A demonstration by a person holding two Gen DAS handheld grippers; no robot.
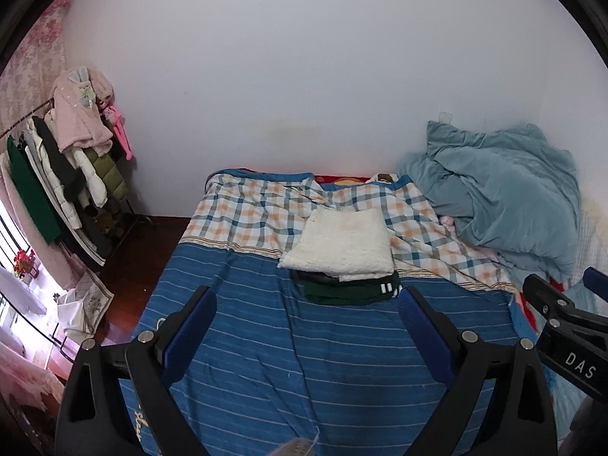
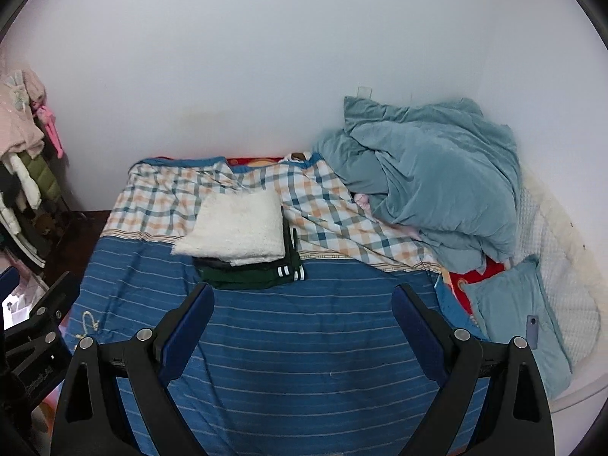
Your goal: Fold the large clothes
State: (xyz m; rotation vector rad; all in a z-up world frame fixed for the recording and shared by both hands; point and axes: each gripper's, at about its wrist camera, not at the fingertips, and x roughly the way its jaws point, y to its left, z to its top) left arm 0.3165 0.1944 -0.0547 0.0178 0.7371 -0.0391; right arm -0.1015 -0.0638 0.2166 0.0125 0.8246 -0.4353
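Jaws on the left gripper (image 1: 306,300) are spread wide with nothing in them, hovering over the blue striped bedsheet (image 1: 266,342). Left wrist view: a folded white fluffy garment (image 1: 342,245) sits on top of a folded dark green garment (image 1: 342,292) mid-bed, near where the stripes meet the plaid section (image 1: 247,212). Crumpled teal duvet (image 1: 505,197) is piled at the right, clothes rack (image 1: 68,163) off to the left. Right wrist view: right gripper (image 2: 304,298) is gaping open too, empty, above the same sheet, with the folded stack just ahead, slightly left. Teal pillow (image 2: 509,311) lies at the right, a phone (image 2: 532,330) resting on it.
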